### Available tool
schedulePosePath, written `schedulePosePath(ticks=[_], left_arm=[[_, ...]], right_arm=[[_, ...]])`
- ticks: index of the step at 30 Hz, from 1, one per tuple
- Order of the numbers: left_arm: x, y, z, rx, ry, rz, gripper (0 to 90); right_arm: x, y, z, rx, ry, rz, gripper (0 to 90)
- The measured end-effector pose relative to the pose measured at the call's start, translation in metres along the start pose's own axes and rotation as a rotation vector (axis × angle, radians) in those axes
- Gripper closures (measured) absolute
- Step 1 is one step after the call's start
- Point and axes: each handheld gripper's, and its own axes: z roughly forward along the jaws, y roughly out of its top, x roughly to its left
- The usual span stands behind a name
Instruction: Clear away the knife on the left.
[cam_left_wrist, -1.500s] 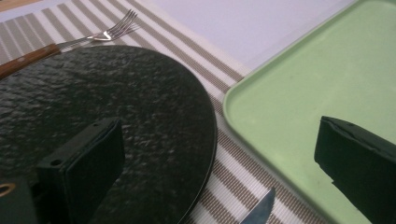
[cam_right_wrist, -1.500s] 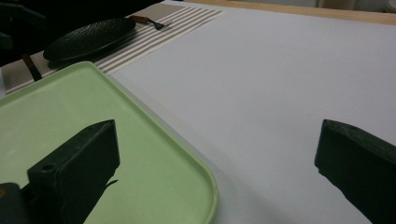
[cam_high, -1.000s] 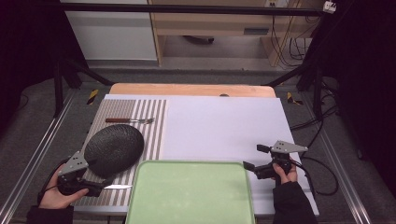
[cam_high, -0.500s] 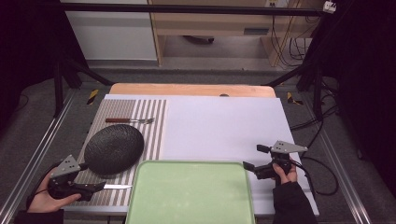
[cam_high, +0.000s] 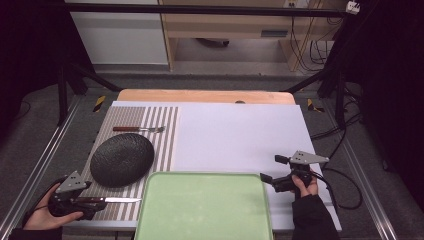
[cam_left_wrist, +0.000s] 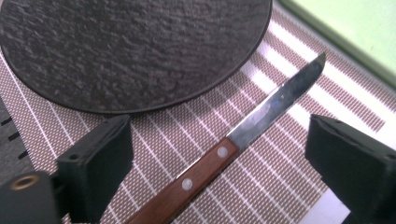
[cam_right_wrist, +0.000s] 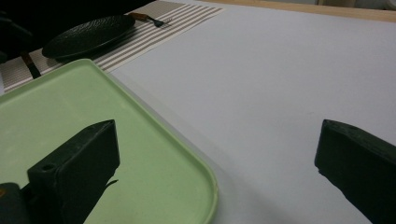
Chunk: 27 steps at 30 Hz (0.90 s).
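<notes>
Two tools are seen at the near edge of the tabletop (cam_high: 240, 135). The left tool (cam_high: 102, 201) is held low over the striped brown-and-white woven placemat (cam_high: 165, 130), w/ a wooden-handled steel knife (cam_left_wrist: 243, 144) lying between its jaws; the jaws have just been closing a little but are set wide, w/ gaps seen on both sides of the knife, so nothing is gripped. The knife is laid flat on the placemat, blade tip pointed toward the pale green plastic tray (cam_high: 205, 210), just beside the rim of the round black textured plate (cam_high: 121, 159). The right tool (cam_high: 266, 179) is held by the tray's right edge, jaws spread wide & nothing between them; the tray corner and bare white tabletop are seen past them in the right gripper view. A wooden-handled fork (cam_high: 139, 129) is laid on the placemat's far part, beyond the plate.
</notes>
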Motion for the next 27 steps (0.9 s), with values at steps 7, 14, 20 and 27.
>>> schedulePosePath(ticks=[7, 14, 20, 27], left_arm=[[0.004, -0.004, 0.001, 0.047, 0.011, 0.019, 23.0], [0.006, -0.006, 0.006, 0.075, 0.001, 0.063, 38.1], [0.007, -0.005, 0.009, 0.082, -0.005, 0.086, 46.1], [0.007, -0.007, 0.011, 0.1, -0.033, 0.104, 55.5]], right_arm=[[0.0, 0.0, 0.0, 0.003, 0.0, 0.001, 0.2], [0.0, 0.0, 0.0, 0.001, 0.001, 0.001, 0.3], [0.0, 0.0, 0.0, 0.002, 0.0, 0.001, 0.3], [0.0, 0.0, 0.0, 0.001, 0.003, 0.001, 0.2]])
